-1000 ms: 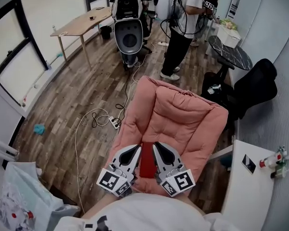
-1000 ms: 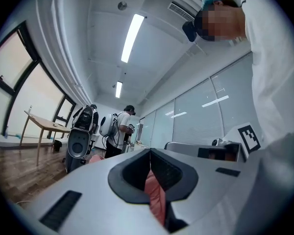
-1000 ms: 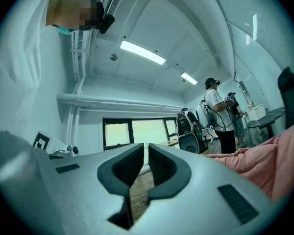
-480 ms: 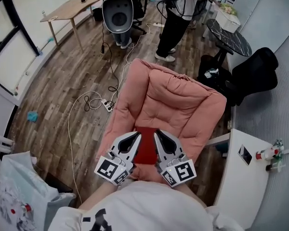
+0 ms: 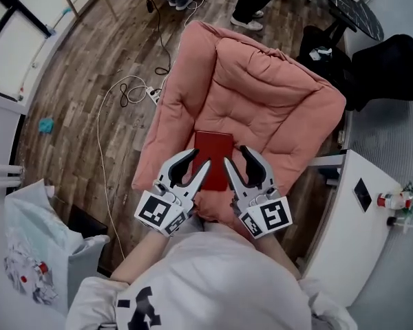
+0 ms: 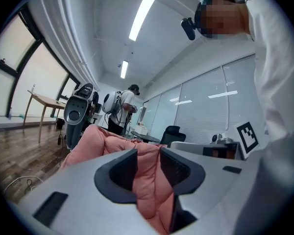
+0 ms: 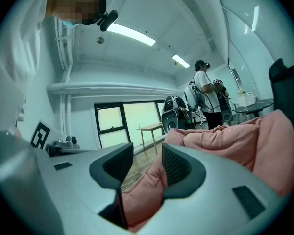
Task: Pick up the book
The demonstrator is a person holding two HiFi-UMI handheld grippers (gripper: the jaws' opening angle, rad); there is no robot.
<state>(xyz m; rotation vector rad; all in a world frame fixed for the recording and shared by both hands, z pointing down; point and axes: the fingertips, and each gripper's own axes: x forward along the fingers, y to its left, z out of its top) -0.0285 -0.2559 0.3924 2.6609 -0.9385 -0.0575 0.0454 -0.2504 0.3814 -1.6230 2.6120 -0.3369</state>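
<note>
Flat red rectangular book (image 5: 213, 146) on puffy, quilted pink fabric chair (image 5: 261, 95)

A pink padded chair (image 5: 261, 95) stands on the wooden floor (image 5: 82, 74), straight ahead of the left gripper (image 5: 198, 160) and right gripper (image 5: 235, 157). A red book (image 5: 215, 146) lies flat on its seat, between their tips. A power strip (image 5: 153, 95) lies on the floor, off to the left gripper's left.
</note>
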